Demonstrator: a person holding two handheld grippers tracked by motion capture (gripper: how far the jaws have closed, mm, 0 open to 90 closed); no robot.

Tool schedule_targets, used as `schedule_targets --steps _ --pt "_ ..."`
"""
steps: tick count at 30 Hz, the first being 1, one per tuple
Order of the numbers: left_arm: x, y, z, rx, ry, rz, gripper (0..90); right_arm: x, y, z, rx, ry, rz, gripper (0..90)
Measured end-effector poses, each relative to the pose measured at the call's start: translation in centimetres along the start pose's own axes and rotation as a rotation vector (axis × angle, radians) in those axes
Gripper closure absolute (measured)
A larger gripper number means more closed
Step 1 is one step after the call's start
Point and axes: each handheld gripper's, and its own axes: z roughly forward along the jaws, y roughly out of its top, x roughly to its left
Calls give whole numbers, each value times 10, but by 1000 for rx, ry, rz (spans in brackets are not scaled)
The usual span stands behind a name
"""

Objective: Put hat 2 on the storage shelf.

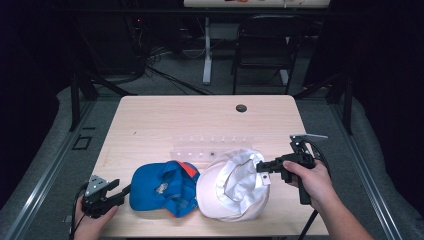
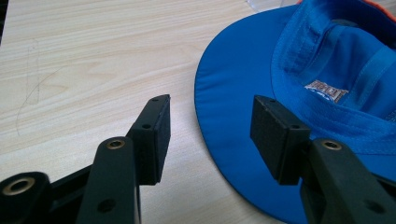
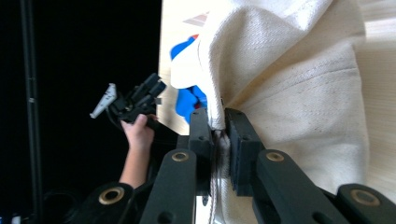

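Note:
A blue cap [image 1: 162, 187] with an orange patch lies upside down at the front left of the wooden table [image 1: 165, 120]. A white cap [image 1: 232, 185] lies upside down against its right side. My left gripper [image 1: 125, 190] is open at the blue cap's brim [image 2: 229, 107], its jaws on either side of the brim's edge without touching it. My right gripper [image 1: 262, 167] is shut on the white cap's rim [image 3: 219, 121], which is pinched between its two pads.
A clear plastic rack [image 1: 210, 147] lies on the table just behind the caps. A round cable hole [image 1: 241, 108] is near the far edge. A folding chair [image 1: 265, 45] and a white desk leg [image 1: 207, 50] stand on the floor beyond.

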Motion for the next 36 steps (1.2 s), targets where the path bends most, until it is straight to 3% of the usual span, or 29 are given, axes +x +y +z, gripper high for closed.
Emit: schedule_targets --steps 2,7,14,18,24,28,36 --pt "0 0 0 4 3 0 484 5 1 -1 14 15 -5 819" --pt "0 -1 -1 -5 3 -1 484 18 0 -3 -10 48 7 820" --pt "-1 -1 0 -6 -4 1 483 34 3 -13 -18 111 -16 819" --pt "-1 -2 -1 -3 -4 12 482 39 6 -22 -43 141 -16 819" --pt "-3 -2 -1 -2 -9 13 484 40 12 -31 -82 147 11 819" --pt "-6 -1 -1 -1 -21 23 485 42 17 -32 -106 172 26 819" --pt "-11 -1 0 -3 -23 40 486 59 30 -29 -134 231 23 818"
